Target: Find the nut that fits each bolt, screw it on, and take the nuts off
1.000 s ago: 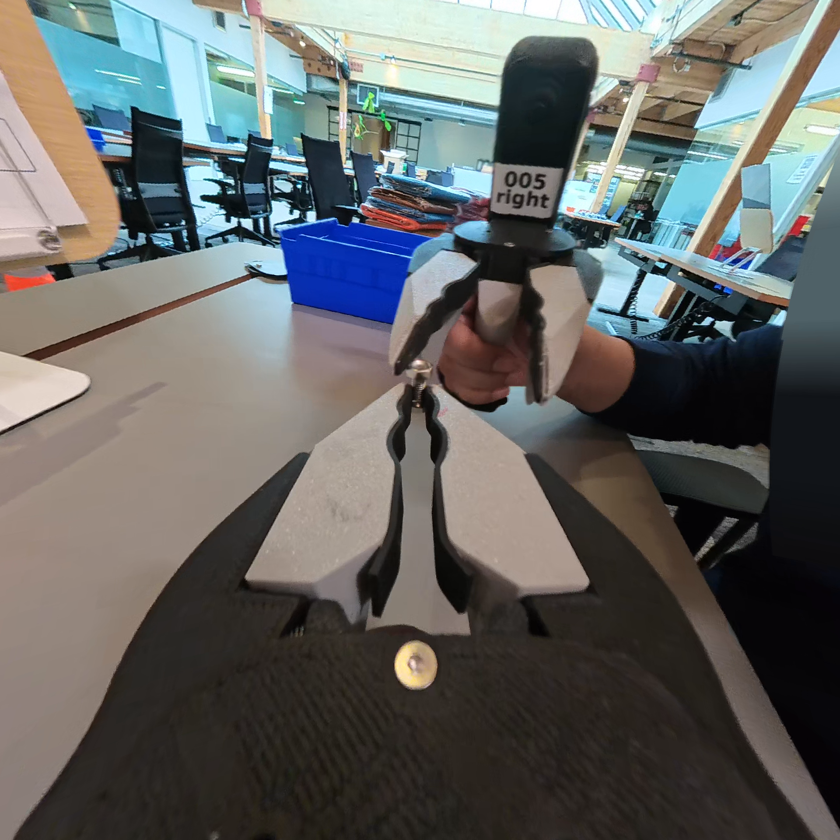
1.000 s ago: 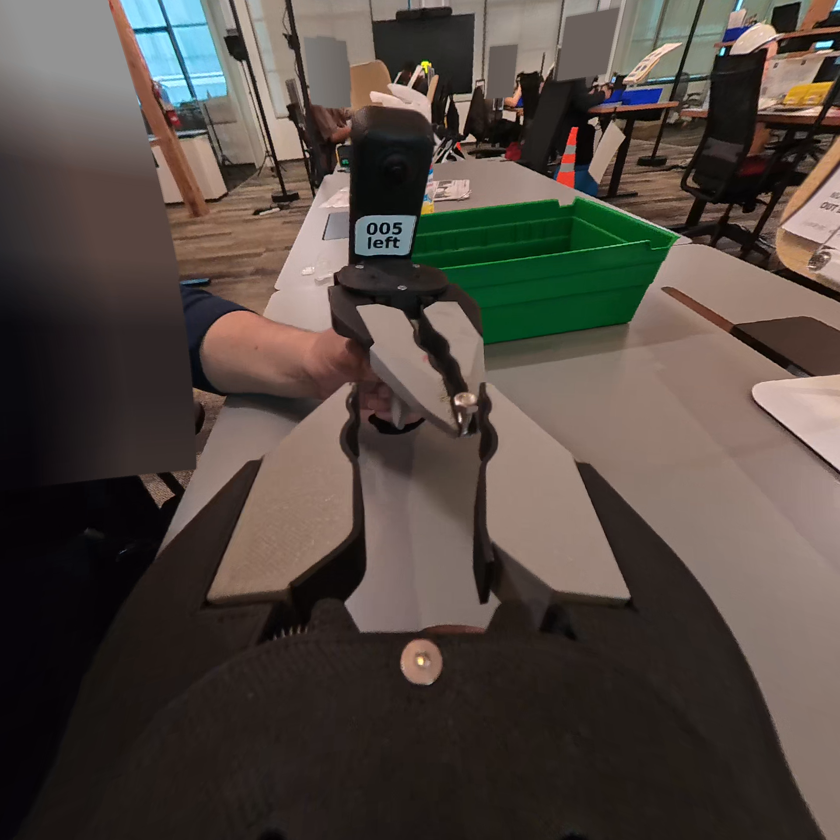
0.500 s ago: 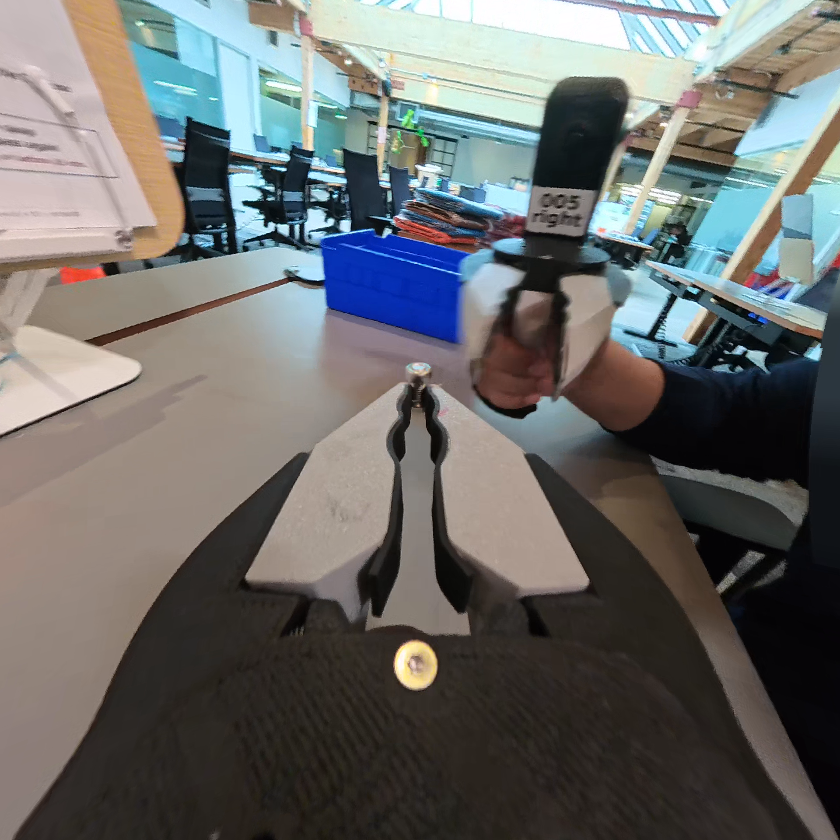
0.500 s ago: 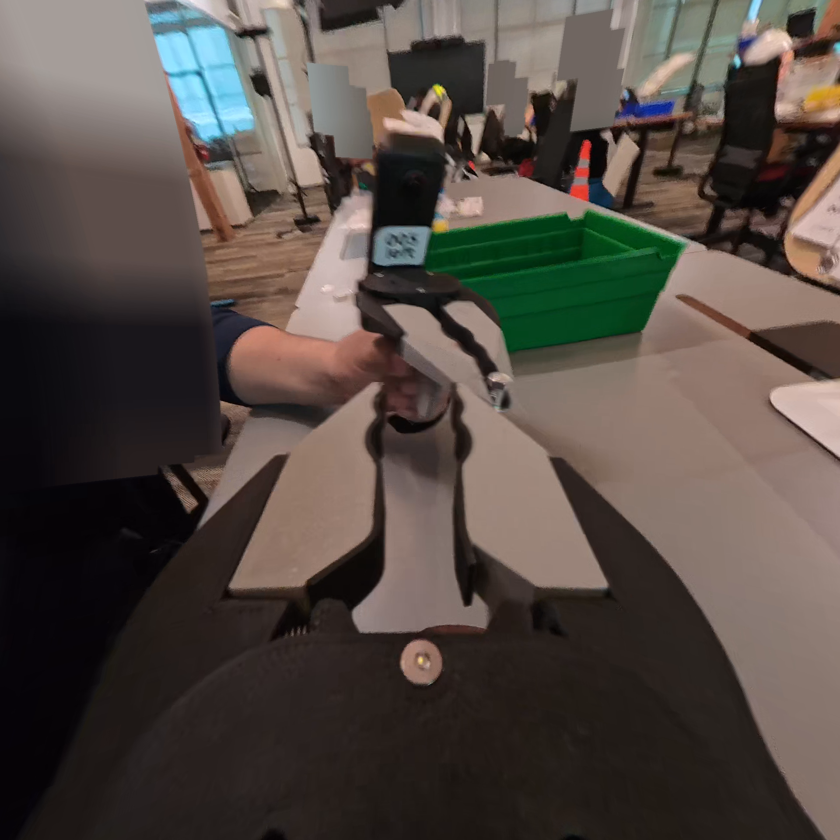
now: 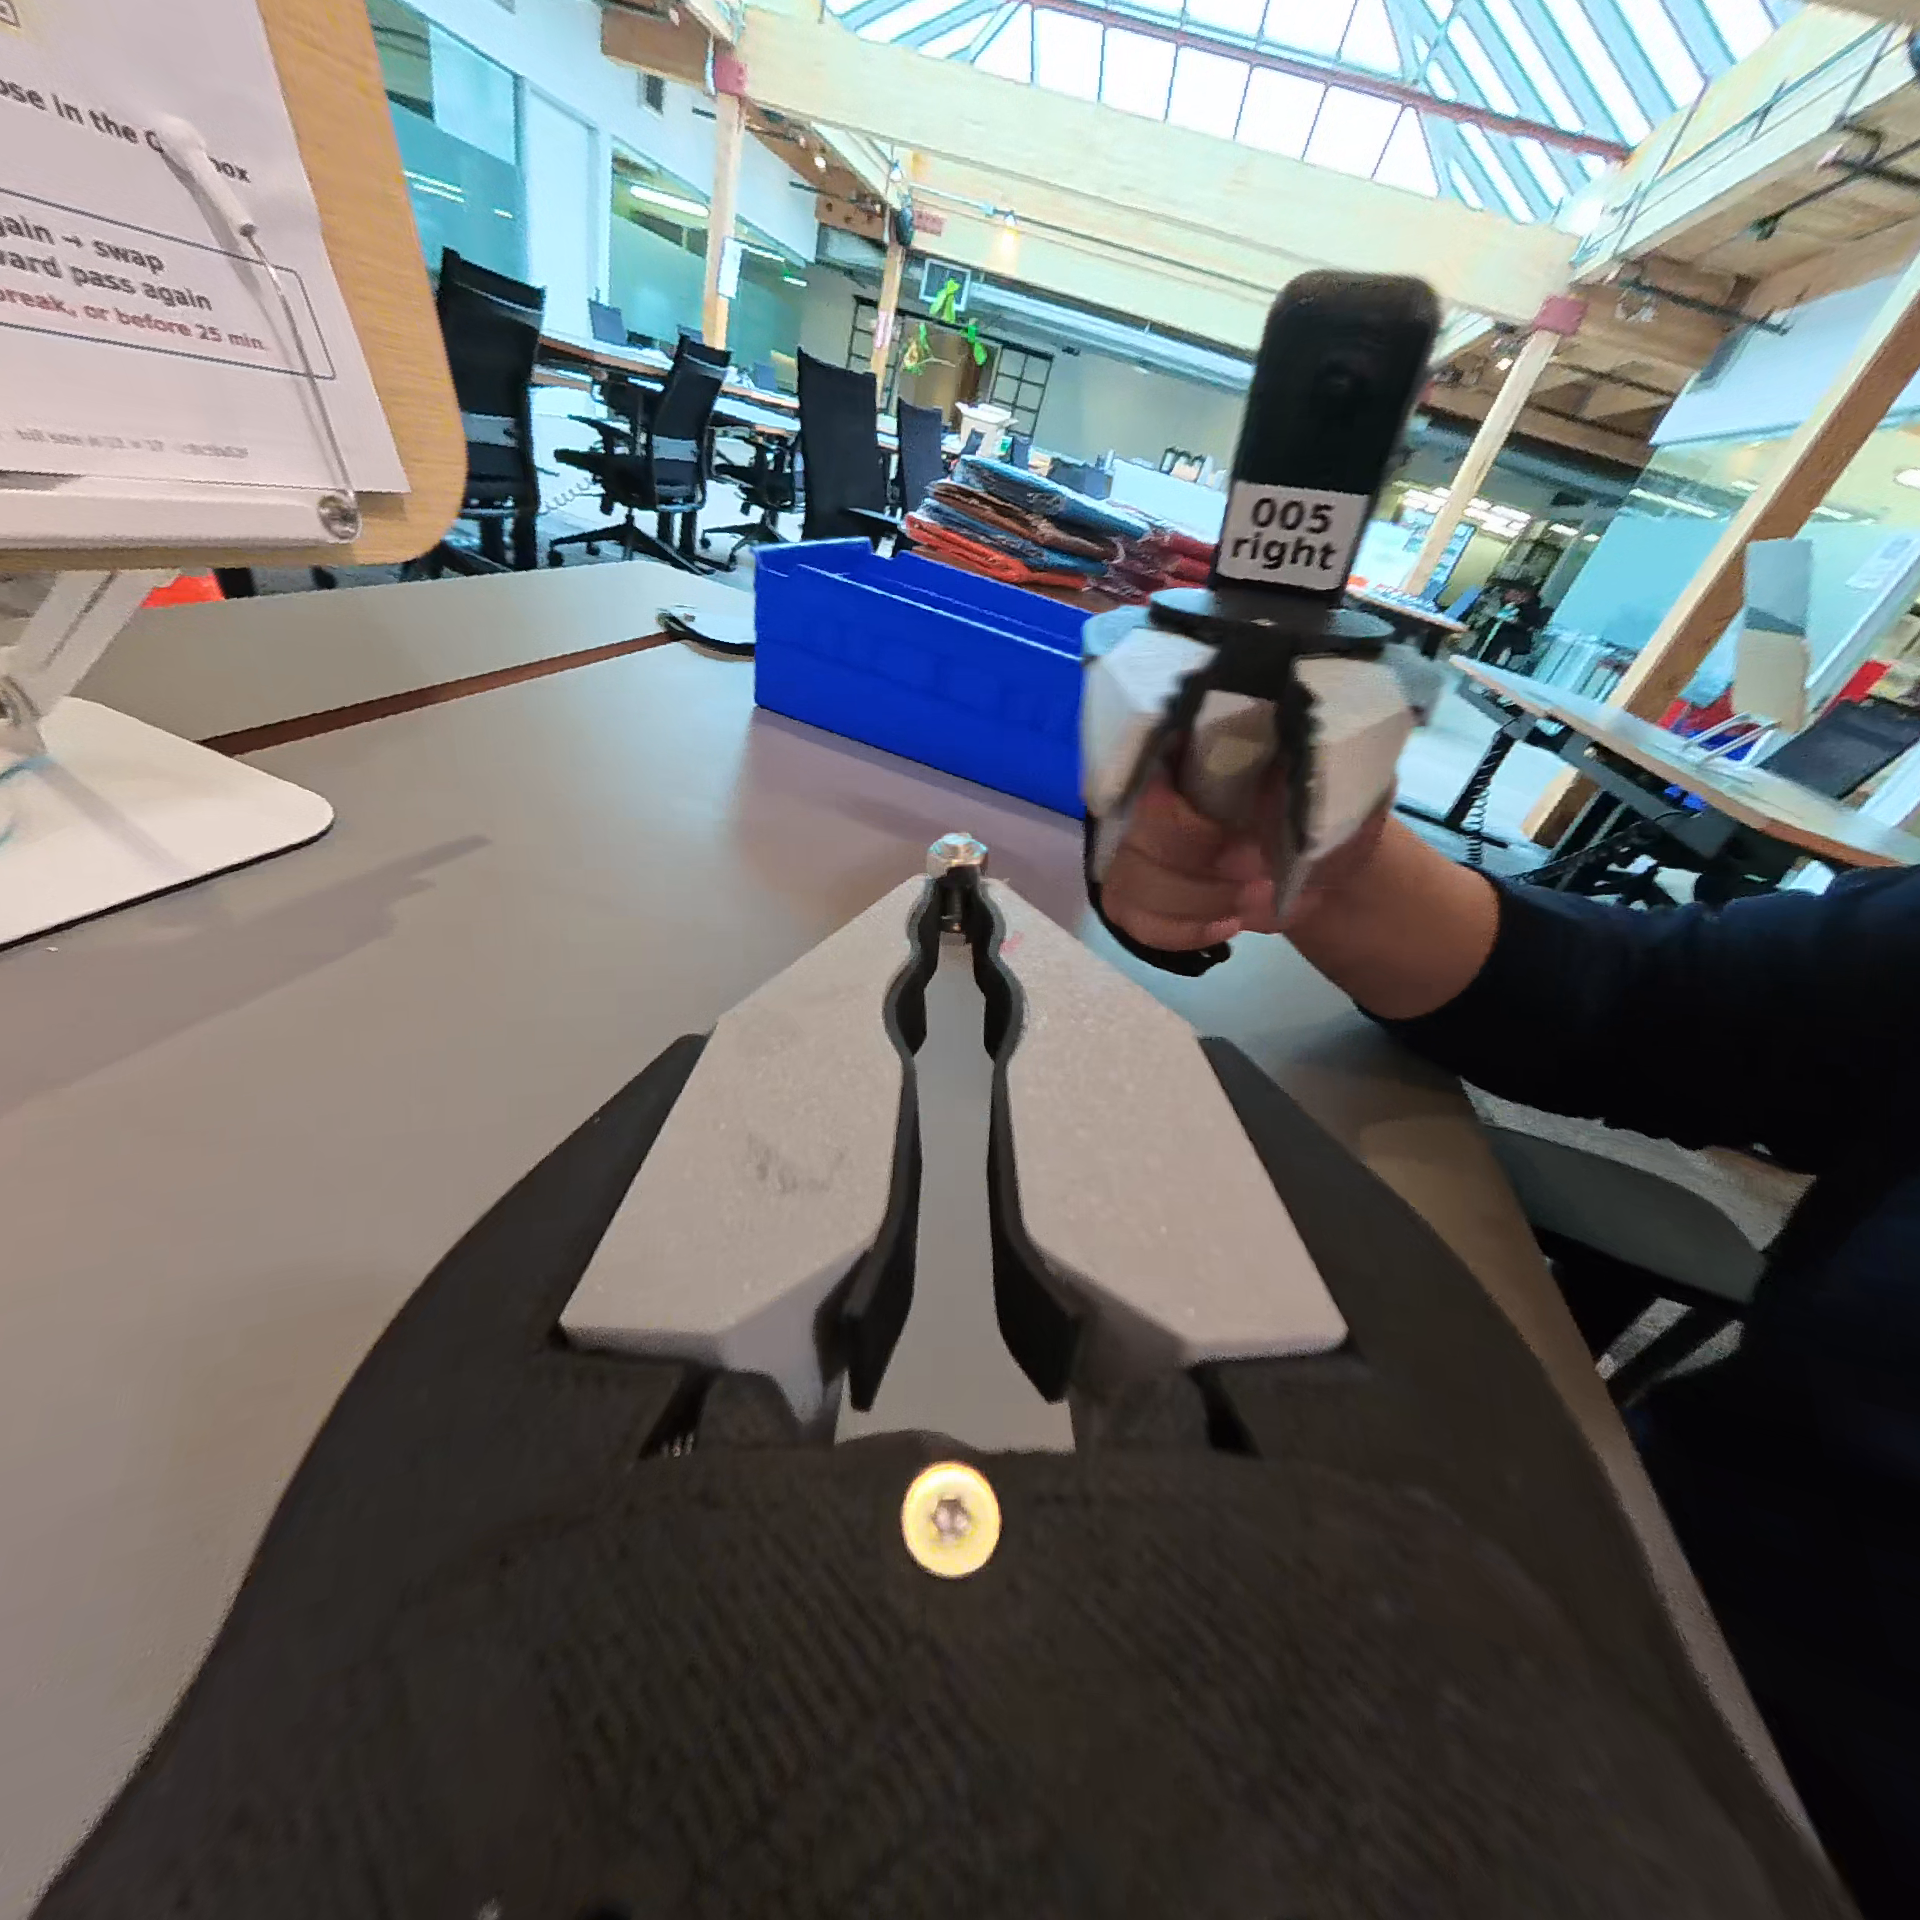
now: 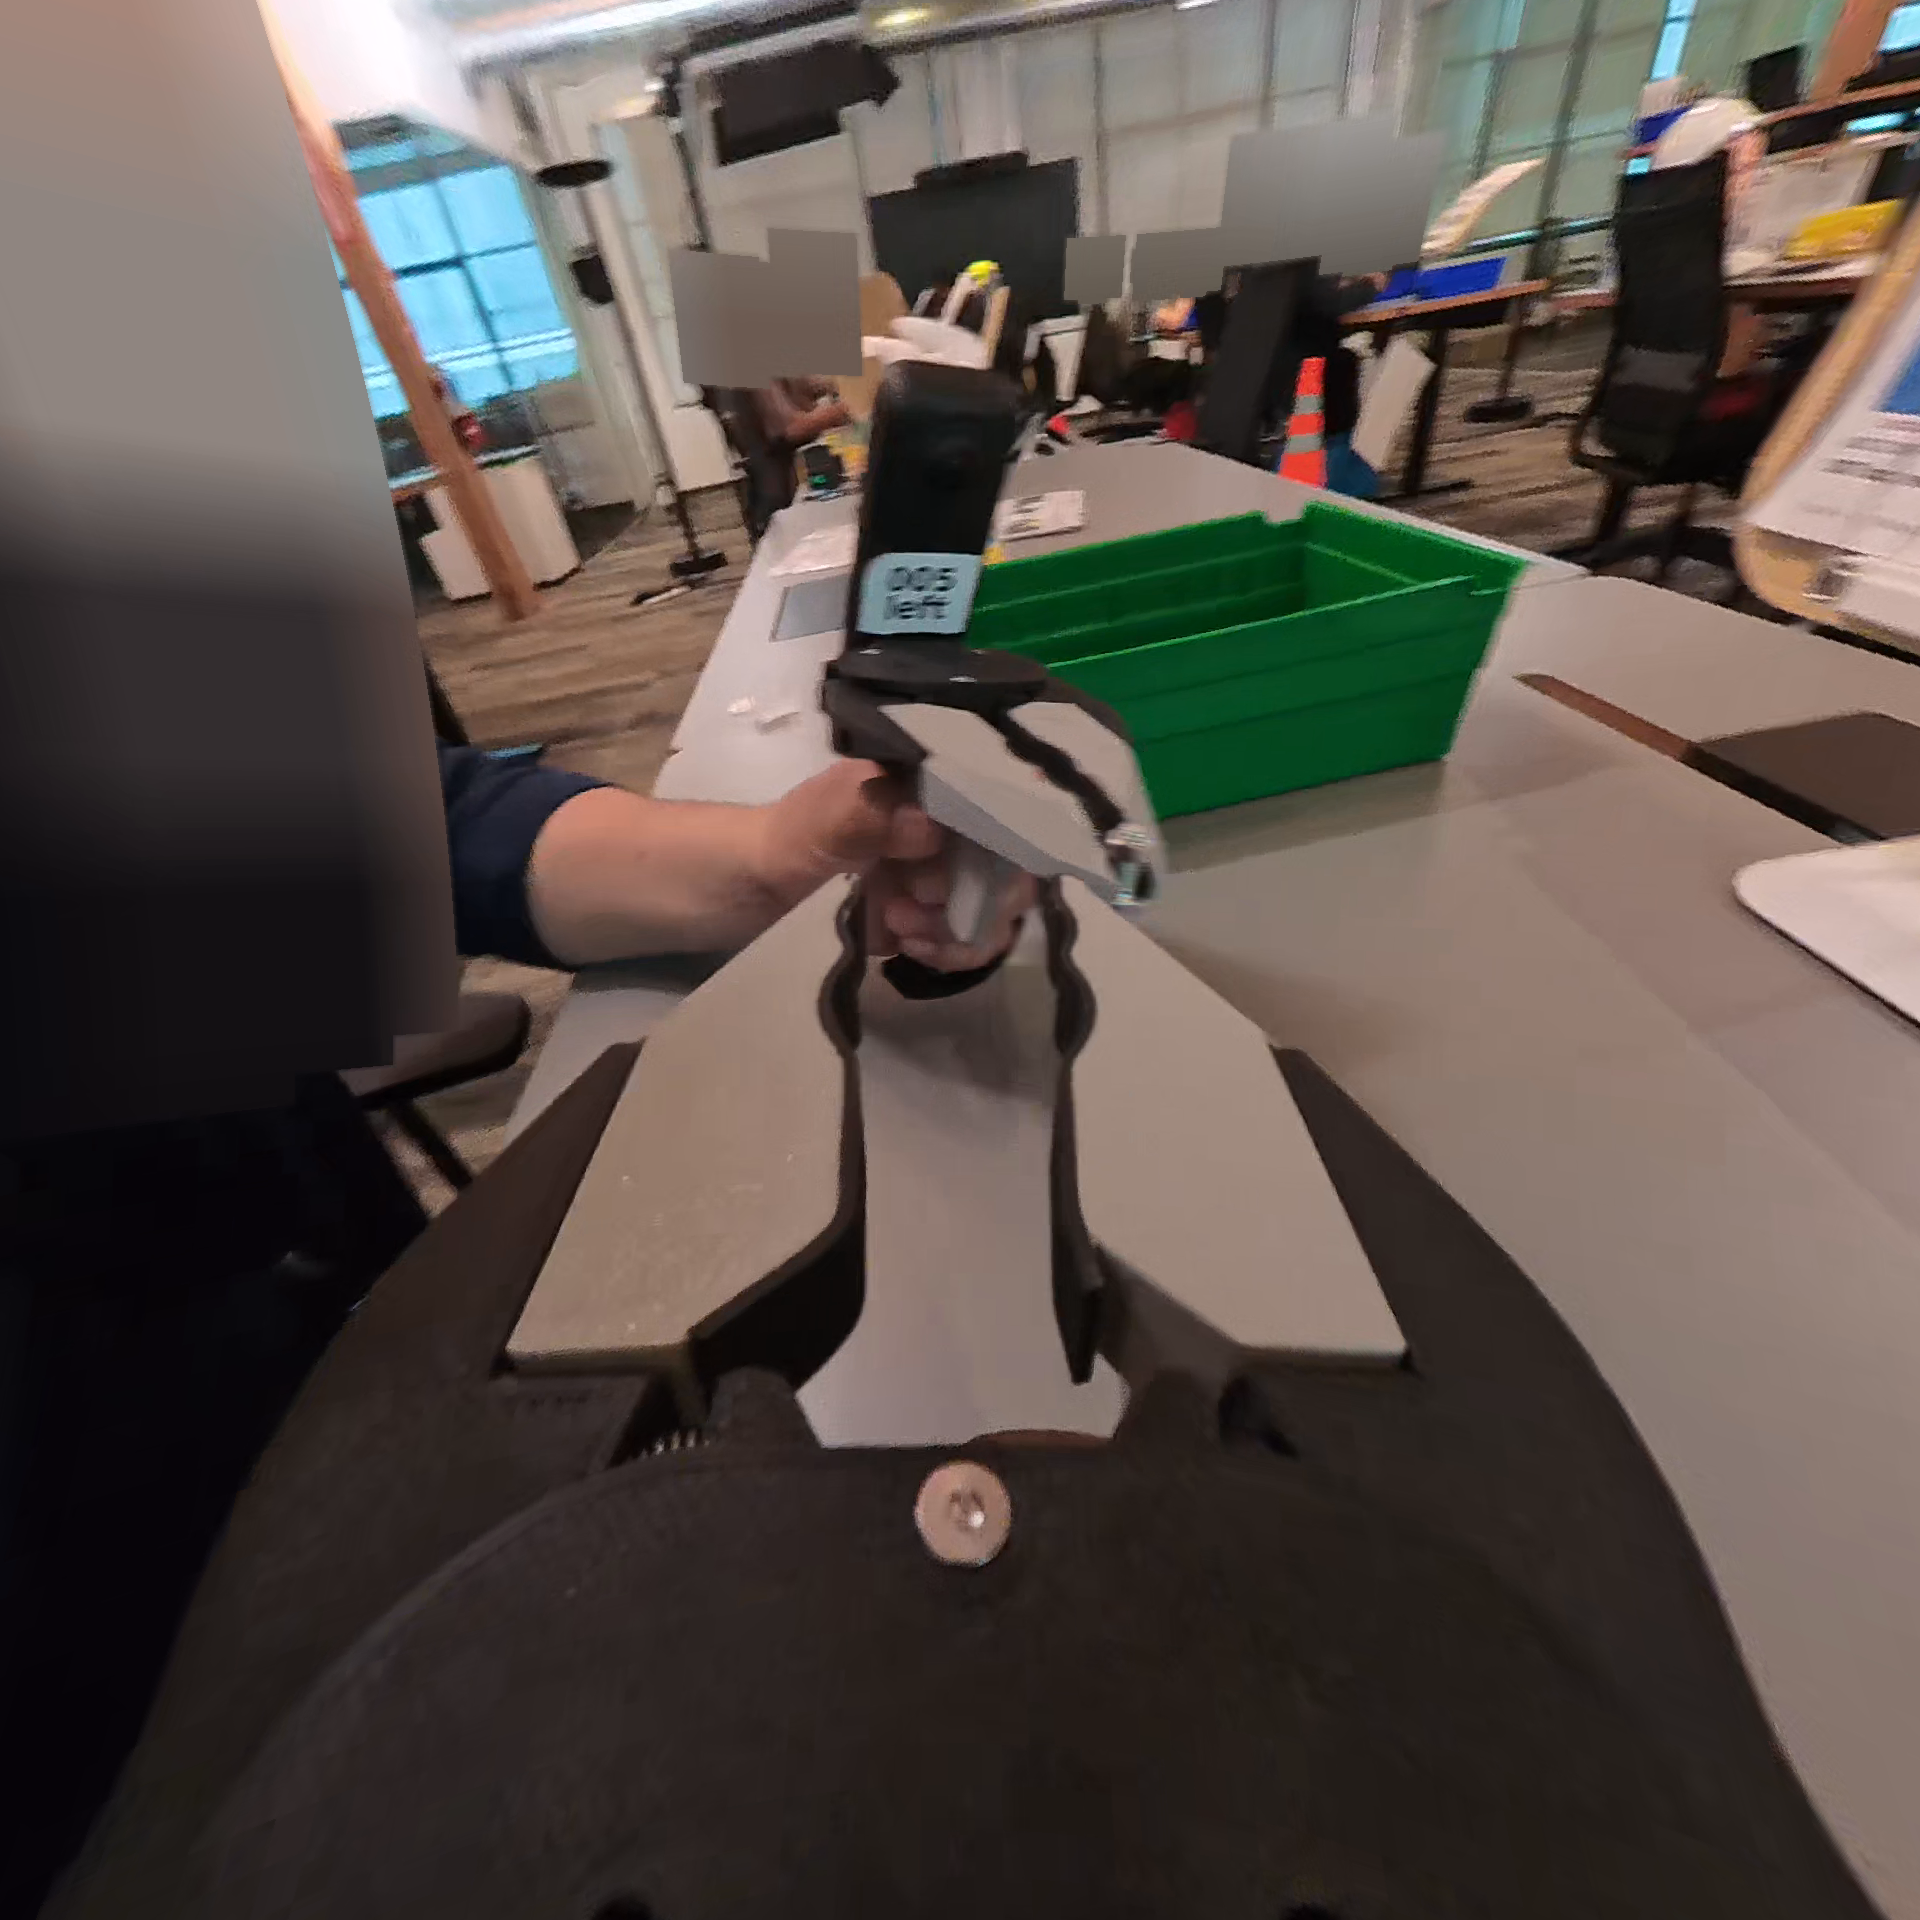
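Observation:
My left gripper [image 5: 956, 914] is shut on a small silver bolt [image 5: 957, 878] and holds it above the grey table [image 5: 468, 935]. The bolt's shank sits between the pads and a hex piece sticks out past the tips. The right wrist view shows the left gripper [image 6: 1127, 883] with the bolt [image 6: 1127, 857] at its tips. My right gripper [image 6: 951, 925] is open and holds nothing. In the left wrist view the right gripper [image 5: 1195, 873] hangs to the right of the bolt, apart from it.
A blue bin [image 5: 914, 665] stands behind the bolt. A green bin [image 6: 1247, 665] stands on the table behind the left gripper. A sign stand with a white base [image 5: 135, 810] is at the left. A person's hands and dark sleeves hold both grippers. The grippers' ends are close to 5 cm from one another.
The right gripper, whose finger was at the bolt's tip, has drawn away to the right, and its jaws are narrower than they were. The left gripper has kept its hold on the bolt.

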### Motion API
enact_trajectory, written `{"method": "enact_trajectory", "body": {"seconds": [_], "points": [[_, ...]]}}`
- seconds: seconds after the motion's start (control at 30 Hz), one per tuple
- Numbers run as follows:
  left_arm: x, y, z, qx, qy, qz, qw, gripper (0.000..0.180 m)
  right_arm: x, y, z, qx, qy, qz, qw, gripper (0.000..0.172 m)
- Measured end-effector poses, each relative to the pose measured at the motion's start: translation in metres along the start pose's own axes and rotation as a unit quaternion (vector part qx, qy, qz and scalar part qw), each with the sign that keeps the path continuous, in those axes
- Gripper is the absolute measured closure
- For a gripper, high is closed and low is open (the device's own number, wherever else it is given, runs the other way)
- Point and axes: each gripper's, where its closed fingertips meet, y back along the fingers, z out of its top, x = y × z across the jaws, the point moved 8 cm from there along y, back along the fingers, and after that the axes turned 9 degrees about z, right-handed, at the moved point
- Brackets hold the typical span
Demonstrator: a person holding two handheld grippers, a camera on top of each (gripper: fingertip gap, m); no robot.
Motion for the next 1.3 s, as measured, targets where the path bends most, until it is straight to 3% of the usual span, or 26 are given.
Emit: {"method": "enact_trajectory", "body": {"seconds": [0.07, 0.1, 0.17, 0.2, 0.3, 0.33, 0.37, 0.43, 0.47, 0.57, 0.67, 0.97, 1.3], "points": [[-0.005, -0.002, -0.001, 0.003, -0.004, -0.008, 1.000, 0.177, -0.013, -0.001, -0.001, -0.003, -0.016, -0.041, 0.999, 0.122], [-0.009, -0.004, -0.002, 0.008, -0.008, -0.015, 1.000, 0.177, -0.017, -0.003, -0.002, 0.000, -0.024, -0.050, 0.998, 0.122], [-0.016, -0.008, -0.004, 0.013, -0.012, -0.028, 0.999, 0.177, -0.019, -0.011, -0.005, 0.009, -0.034, -0.046, 0.998, 0.124], [-0.017, -0.009, -0.005, 0.016, -0.014, -0.025, 0.999, 0.177, -0.015, -0.014, -0.006, 0.013, -0.034, -0.022, 0.999, 0.136], [-0.011, -0.007, -0.004, 0.016, -0.014, -0.005, 1.000, 0.177, -0.008, -0.010, -0.007, 0.021, -0.028, -0.012, 0.999, 0.133], [-0.006, -0.006, -0.003, 0.009, -0.006, 0.011, 1.000, 0.178, -0.003, -0.005, -0.006, 0.016, -0.024, 0.022, 0.999, 0.166], [-0.004, -0.004, -0.002, 0.006, 0.001, 0.006, 1.000, 0.178, -0.002, 0.000, -0.002, -0.010, -0.032, 0.031, 0.999, 0.165], [-0.005, -0.004, -0.001, 0.006, 0.009, -0.016, 1.000, 0.177, -0.015, 0.007, 0.001, -0.046, -0.055, -0.022, 0.997, 0.140], [-0.008, -0.005, -0.002, 0.009, 0.003, -0.019, 1.000, 0.177, -0.022, 0.008, 0.000, -0.049, -0.062, -0.049, 0.996, 0.138], [-0.017, -0.010, -0.005, 0.025, -0.023, -0.019, 0.999, 0.177, -0.025, -0.002, -0.007, -0.018, -0.068, -0.053, 0.996, 0.140], [-0.020, -0.013, -0.008, 0.034, -0.024, -0.019, 0.999, 0.177, -0.020, -0.010, -0.011, 0.006, -0.045, -0.050, 0.998, 0.164], [-0.018, -0.014, -0.009, 0.040, -0.020, 0.001, 0.999, 0.177, -0.024, -0.010, -0.015, -0.015, -0.065, -0.063, 0.996, 0.168], [-0.009, -0.015, -0.014, 0.062, -0.028, 0.034, 0.997, 0.159, -0.028, -0.009, -0.022, 0.000, -0.068, -0.072, 0.995, 0.168]]}}
